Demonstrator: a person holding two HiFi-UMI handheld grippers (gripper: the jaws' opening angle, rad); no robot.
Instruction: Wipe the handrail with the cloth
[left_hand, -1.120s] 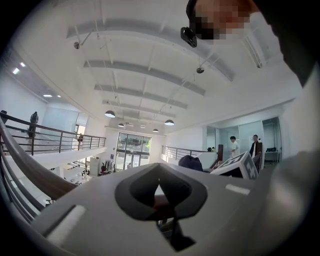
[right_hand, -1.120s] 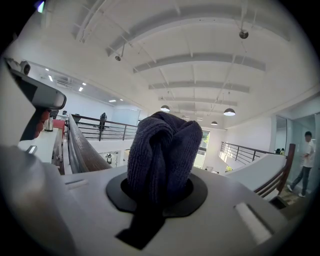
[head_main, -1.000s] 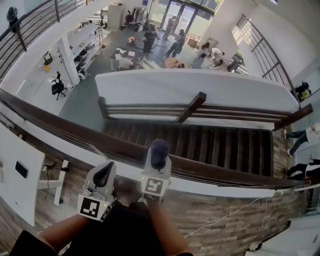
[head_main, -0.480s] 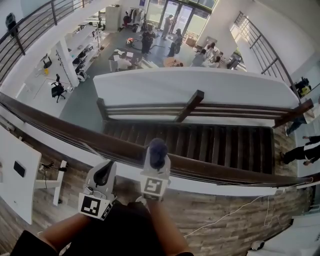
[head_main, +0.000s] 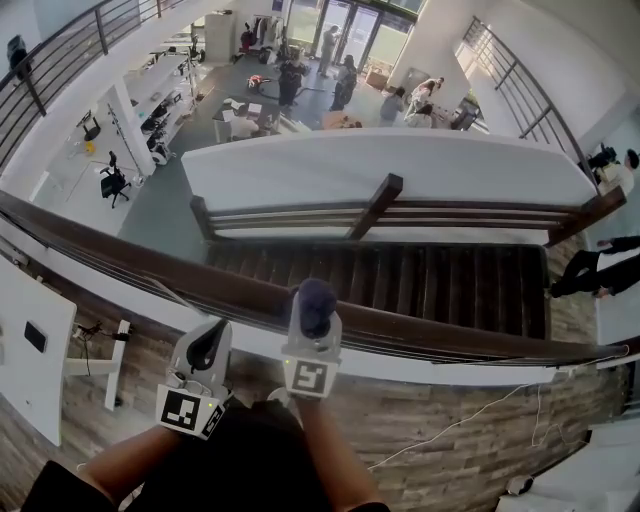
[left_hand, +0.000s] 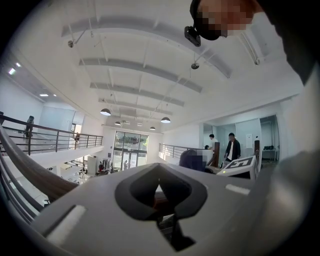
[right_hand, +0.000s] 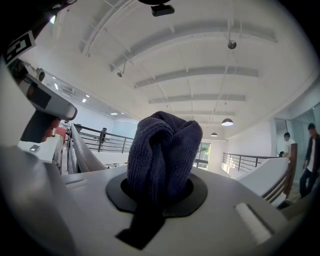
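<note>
**Cloth poised at the balcony rail, wipe yet to show progress**

Head view: the right gripper (head_main: 316, 320) stands upright at the dark wooden handrail (head_main: 150, 265), a bunched navy cloth (head_main: 318, 300) held in its tip and overlapping the rail's near edge. Whether cloth and wood actually touch cannot be told from here. The left gripper (head_main: 207, 347) waits just beside it, on the person's side of the rail. Over the past second both grippers have barely shifted against the rail. Only the outlook has drifted a little, and people on the floor below have walked on. By that measure no stroke along the rail looks under way.

Left gripper view: the left gripper (left_hand: 159, 192) has its jaws drawn nearly together on nothing, and the handrail (left_hand: 35, 175) sweeps past at the left.

Right gripper view: the right gripper (right_hand: 157, 192) is clamped on the cloth (right_hand: 162, 150), which bulges out in thick folds. The handrail (right_hand: 85, 150) runs off to the left, so most of its length seems still to be wiped.
</note>
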